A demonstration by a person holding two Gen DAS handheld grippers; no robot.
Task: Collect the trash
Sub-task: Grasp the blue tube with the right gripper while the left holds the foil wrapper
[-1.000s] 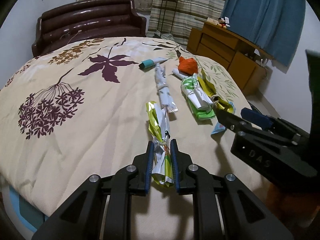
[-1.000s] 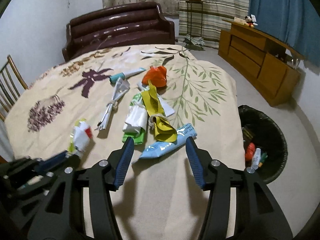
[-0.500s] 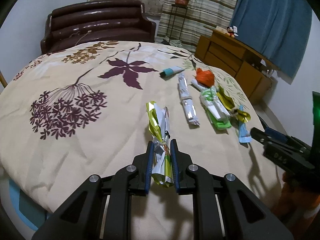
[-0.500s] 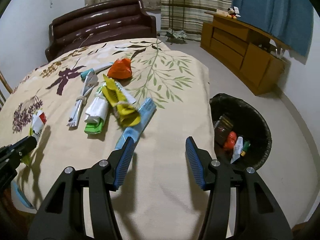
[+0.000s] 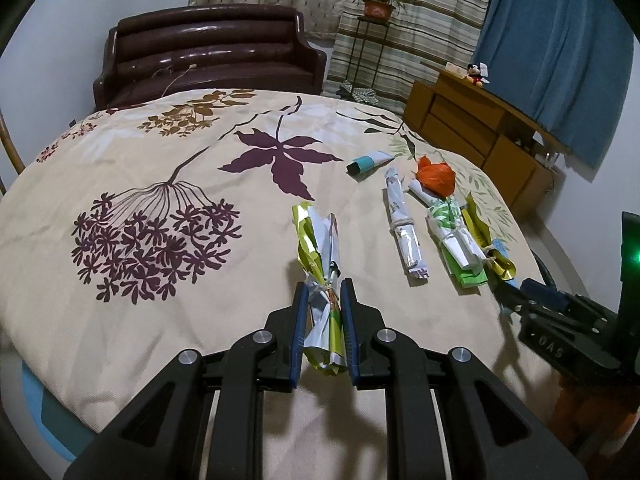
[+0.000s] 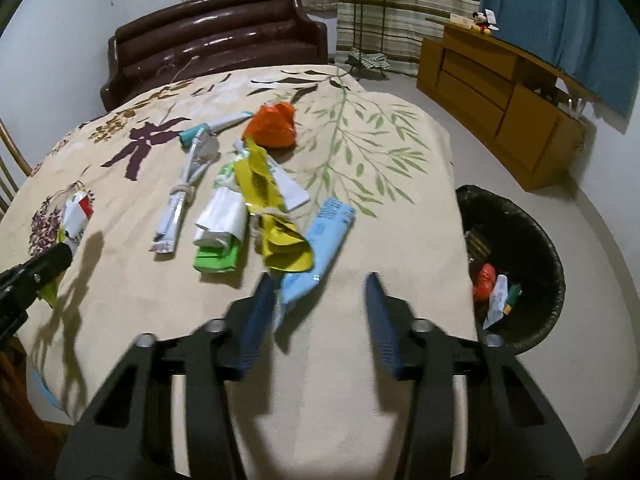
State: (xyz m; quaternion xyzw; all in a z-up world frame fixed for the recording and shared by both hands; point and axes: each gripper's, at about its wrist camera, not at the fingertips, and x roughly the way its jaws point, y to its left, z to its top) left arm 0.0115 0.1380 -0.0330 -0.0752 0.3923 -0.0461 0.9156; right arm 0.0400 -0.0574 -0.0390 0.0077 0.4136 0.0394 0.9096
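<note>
My left gripper point(image 5: 323, 292) is shut on a tied yellow-green and silver wrapper bundle point(image 5: 320, 264), held just above the floral tablecloth point(image 5: 160, 184). The same bundle shows at the left of the right wrist view point(image 6: 74, 216). My right gripper point(image 6: 320, 304) is open and empty, low over the cloth, with a light blue tube point(image 6: 320, 248) just ahead by its left finger. More trash lies ahead: a yellow wrapper point(image 6: 272, 216), a green and white wrapper point(image 6: 220, 228), a silver wrapper point(image 6: 182, 196), an orange crumpled piece point(image 6: 274, 126) and a teal tube point(image 6: 212, 126).
A black lined trash bin point(image 6: 516, 264) holding some trash stands on the floor right of the table. A brown leather sofa point(image 6: 216, 36) is behind the table, a wooden cabinet point(image 6: 504, 92) at the right. A chair back point(image 6: 12, 160) stands at the left edge.
My right gripper has come back toward the light blue tube, turning a little left. My left gripper still holds the bundle and has shifted back and left slightly.
</note>
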